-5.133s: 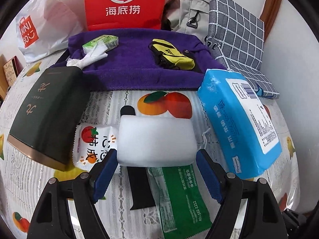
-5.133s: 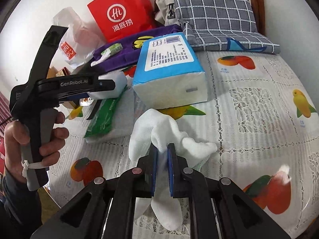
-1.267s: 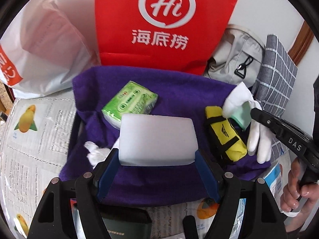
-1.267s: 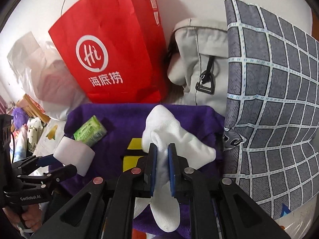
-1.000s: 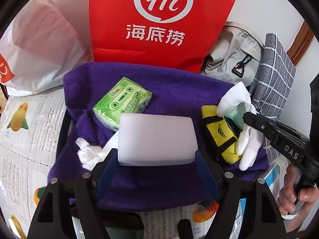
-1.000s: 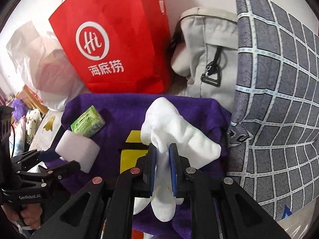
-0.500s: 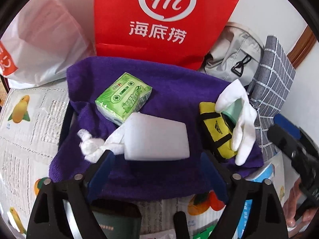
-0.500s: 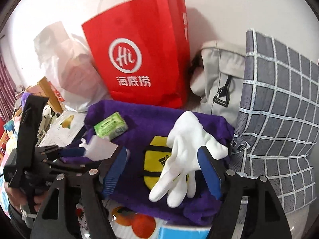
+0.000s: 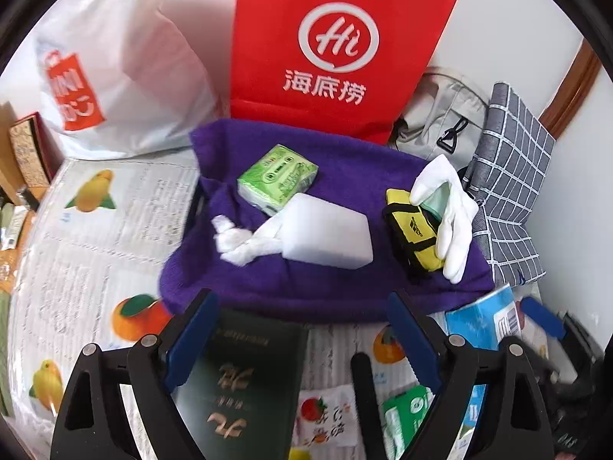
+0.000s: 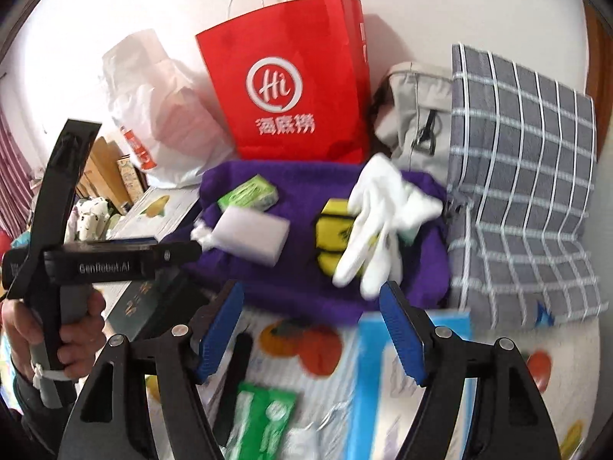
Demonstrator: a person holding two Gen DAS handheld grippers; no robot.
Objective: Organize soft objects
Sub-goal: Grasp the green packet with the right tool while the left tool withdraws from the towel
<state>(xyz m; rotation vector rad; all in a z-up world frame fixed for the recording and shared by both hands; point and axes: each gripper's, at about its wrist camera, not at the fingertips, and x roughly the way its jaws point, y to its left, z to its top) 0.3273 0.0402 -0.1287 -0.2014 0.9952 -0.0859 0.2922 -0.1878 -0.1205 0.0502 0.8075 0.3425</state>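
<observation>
Sponge (image 9: 329, 235) beside tissue pack (image 9: 277, 178)

A glove (image 9: 452, 214) is hiding part of the yellow pouch (image 9: 412, 230). Lower right in the right wrist view, the blue pack (image 10: 369, 375) is blurring, its print unreadable, its bottom cut off.

Red paper bag (image 9: 337, 57) upright behind; white plastic bag (image 9: 126, 76) beside it; dark green box (image 9: 241, 379) on fruit-print tablecloth (image 9: 88, 237).

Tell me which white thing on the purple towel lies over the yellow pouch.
The white gloves, draped over the yellow pouch; the white sponge lies apart, beside the green tissue pack.
</observation>
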